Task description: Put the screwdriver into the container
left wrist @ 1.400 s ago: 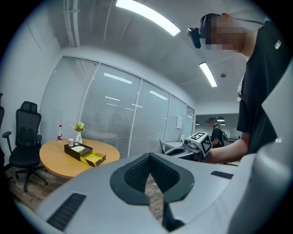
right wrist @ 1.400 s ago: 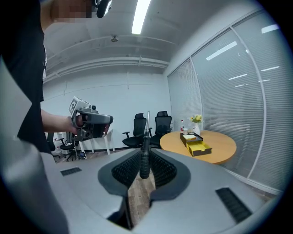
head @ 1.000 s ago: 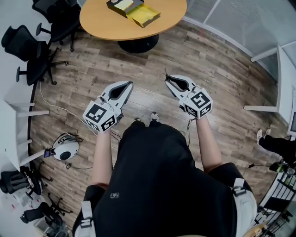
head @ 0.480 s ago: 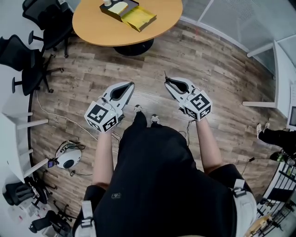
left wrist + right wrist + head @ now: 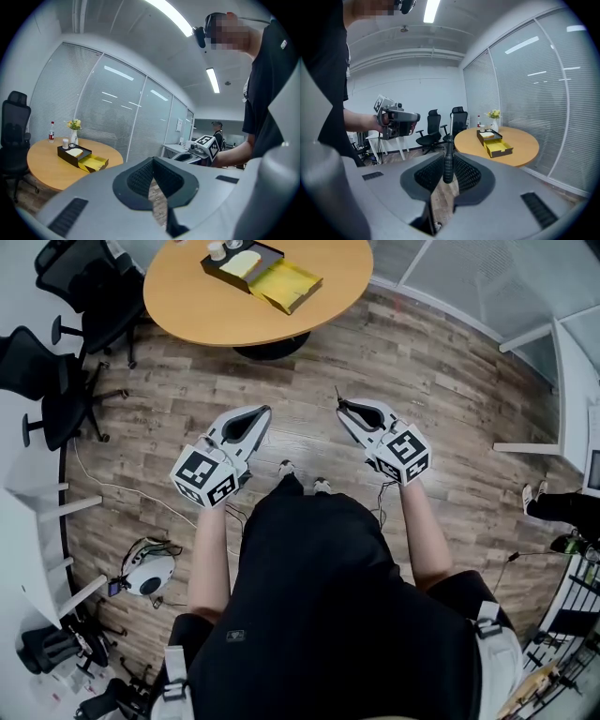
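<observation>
The screwdriver [image 5: 448, 165] is clamped upright between the closed jaws of the right gripper [image 5: 344, 407]. Its dark handle sits against the ribbed pads, and its thin metal shaft points up past the jaw tips. In the head view only the shaft shows, as a fine line projecting from the gripper's tip.

The left gripper [image 5: 262, 414] is held beside the right one at about the same height. Its jaws are closed tip to tip with nothing between them; a narrow strip of floor shows through the gap below the tips.

Both grippers are held out in front of the person's black shirt [image 5: 319, 606], over a wooden plank floor [image 5: 422, 362] and well apart from the table.

The container [image 5: 261, 271] lies on a round wooden table [image 5: 206, 306] ahead of the person. It consists of an open black tray with an open yellow tray touching its side. A pale object lies in the black tray; the yellow tray appears empty.

Beside the container stand a vase of yellow flowers [image 5: 73, 133] and a small bottle [image 5: 51, 131].

Black office chairs [image 5: 56, 381] stand to the left of the table. A white rounded device [image 5: 150, 574] with cables lies on the floor at lower left.
</observation>
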The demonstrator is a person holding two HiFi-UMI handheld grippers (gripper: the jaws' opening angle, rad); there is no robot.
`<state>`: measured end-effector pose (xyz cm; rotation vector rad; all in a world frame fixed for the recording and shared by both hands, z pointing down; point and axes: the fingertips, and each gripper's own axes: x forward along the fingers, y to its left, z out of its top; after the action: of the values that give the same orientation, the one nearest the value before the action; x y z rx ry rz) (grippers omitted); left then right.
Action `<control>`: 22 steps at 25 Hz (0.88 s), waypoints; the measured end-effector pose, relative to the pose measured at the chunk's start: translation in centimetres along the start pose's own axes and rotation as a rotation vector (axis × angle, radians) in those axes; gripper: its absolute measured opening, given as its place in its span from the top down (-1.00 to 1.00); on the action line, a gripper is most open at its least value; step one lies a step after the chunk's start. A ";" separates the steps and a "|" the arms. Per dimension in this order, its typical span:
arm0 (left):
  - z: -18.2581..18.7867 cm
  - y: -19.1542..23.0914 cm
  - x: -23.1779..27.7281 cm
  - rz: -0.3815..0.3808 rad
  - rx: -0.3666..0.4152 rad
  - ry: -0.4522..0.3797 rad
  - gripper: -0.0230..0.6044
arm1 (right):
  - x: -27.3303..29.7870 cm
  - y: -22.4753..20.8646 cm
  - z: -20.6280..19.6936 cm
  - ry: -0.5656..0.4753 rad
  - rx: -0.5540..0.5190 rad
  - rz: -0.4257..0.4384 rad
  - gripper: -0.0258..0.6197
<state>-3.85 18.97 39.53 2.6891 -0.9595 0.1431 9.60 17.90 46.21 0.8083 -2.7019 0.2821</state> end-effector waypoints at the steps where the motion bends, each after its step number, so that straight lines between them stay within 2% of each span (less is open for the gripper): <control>1: 0.0 0.5 0.0 -0.005 0.000 0.001 0.92 | 0.5 -0.1 0.1 0.002 0.001 -0.005 0.73; 14: 0.5 6.6 -0.1 -0.090 0.004 0.007 0.92 | 6.0 -0.8 2.5 -0.017 0.013 -0.087 0.73; 22: 1.0 8.3 0.0 -0.097 -0.001 0.007 0.92 | 7.5 -1.4 2.6 -0.007 0.023 -0.097 0.73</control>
<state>-9.12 12.51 40.47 2.7256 -0.8243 0.1321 3.84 12.28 46.52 0.9455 -2.6604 0.2892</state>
